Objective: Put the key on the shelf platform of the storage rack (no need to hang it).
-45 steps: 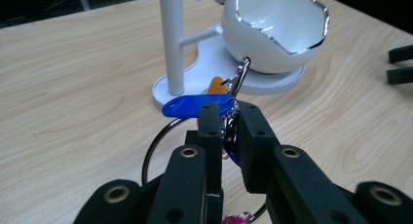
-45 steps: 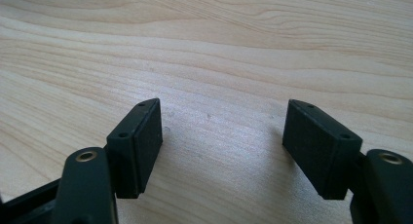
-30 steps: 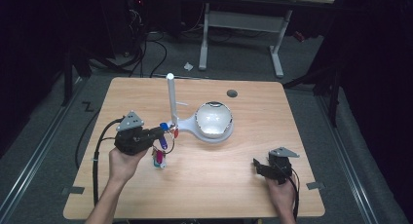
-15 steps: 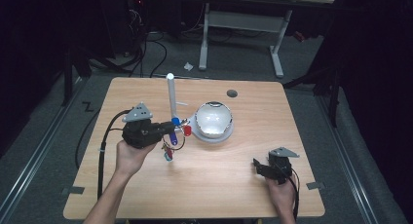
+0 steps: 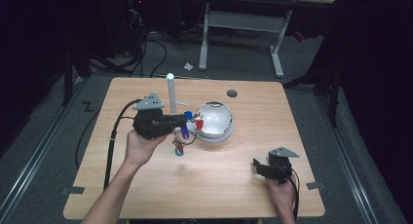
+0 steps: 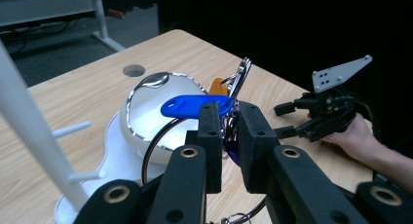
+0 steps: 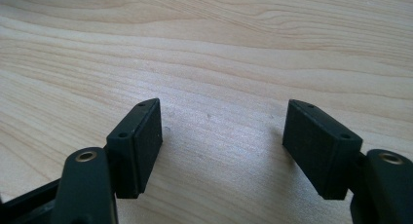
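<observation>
My left gripper [image 5: 187, 121] [image 6: 229, 118] is shut on a bunch of keys [image 5: 181, 136] with a blue tag [image 6: 195, 106], an orange tag and a wire ring. The bunch hangs off the table, beside a white peg stand [image 5: 171, 93] [image 6: 29, 131] and a white bowl with a shiny rim [image 5: 213, 121] [image 6: 146, 104]. At the front right of the table my right gripper [image 5: 260, 166] [image 7: 221, 146] [image 6: 285, 119] rests low over bare wood, open, nothing between its pads.
The wooden table [image 5: 253, 117] has a round cable hole [image 5: 232, 93] near its far edge. A white-legged desk [image 5: 243, 24] and cables stand on the floor behind it. The left gripper's cable [image 5: 113, 136] trails off the left side.
My left gripper has risen and moved right toward the bowl, lifting the key bunch off the table. The right gripper has stayed put.
</observation>
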